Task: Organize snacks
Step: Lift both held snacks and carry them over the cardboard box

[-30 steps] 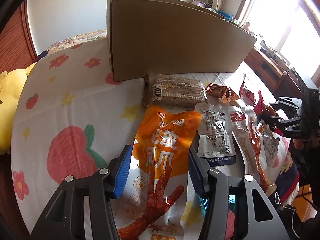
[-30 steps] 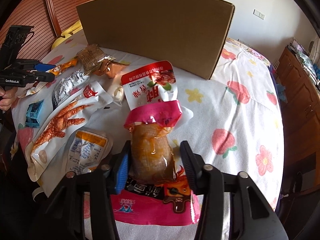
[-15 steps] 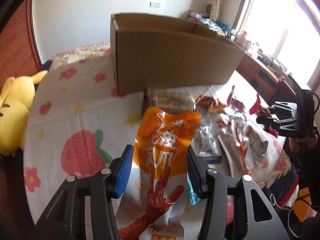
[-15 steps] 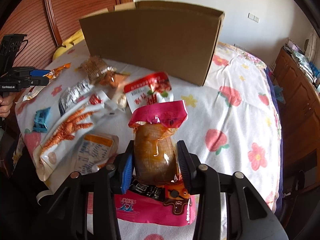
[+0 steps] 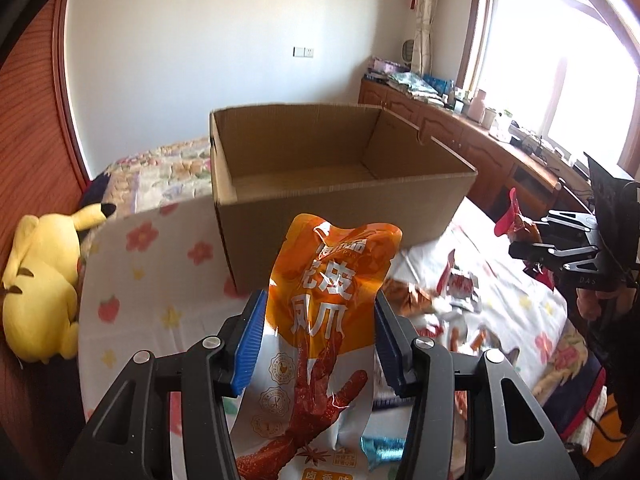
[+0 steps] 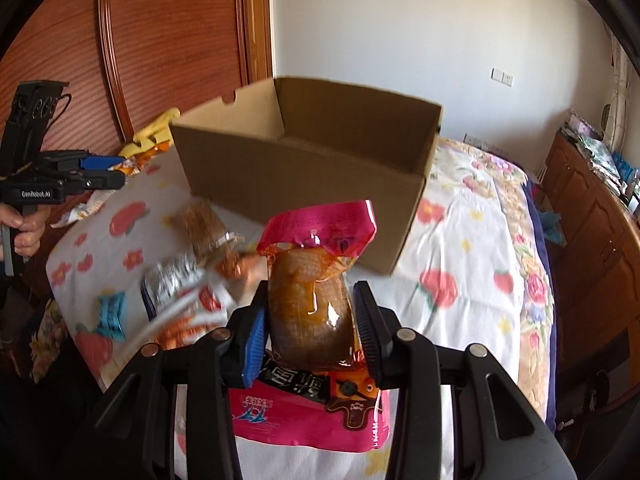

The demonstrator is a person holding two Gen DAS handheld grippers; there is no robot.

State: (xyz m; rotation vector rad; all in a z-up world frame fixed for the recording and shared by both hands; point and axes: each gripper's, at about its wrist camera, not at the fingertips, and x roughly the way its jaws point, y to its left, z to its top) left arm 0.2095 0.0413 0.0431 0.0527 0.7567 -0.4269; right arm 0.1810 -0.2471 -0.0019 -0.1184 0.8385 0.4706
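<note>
At the far left of the left wrist view a soft yellow plush toy (image 5: 38, 284) lies at the edge of the bed, whose white sheet (image 5: 168, 280) is printed with red flowers and strawberries. The left gripper (image 5: 318, 340) has its ribbed blue pads (image 5: 251, 340) closed on a glossy, crinkled orange chicken-feet packet (image 5: 320, 320), which stands up between the fingers, lifted off the sheet, its top edge overlapping the near wall of the open corrugated cardboard box (image 5: 340, 184). To the right of the box a blurred scatter of foil snack packets (image 5: 452, 300) lies on the sheet. In the right wrist view a loose pile of wrappers (image 6: 180, 284) lies left of the tool, with a small blue packet (image 6: 111, 314) among them. The right gripper (image 6: 310, 332) squeezes a plump, shiny transparent pouch of brown meat (image 6: 310, 304) with a crumpled magenta top, held upright just in front of the box (image 6: 320, 176), whose open top shows bare brown walls.
</note>
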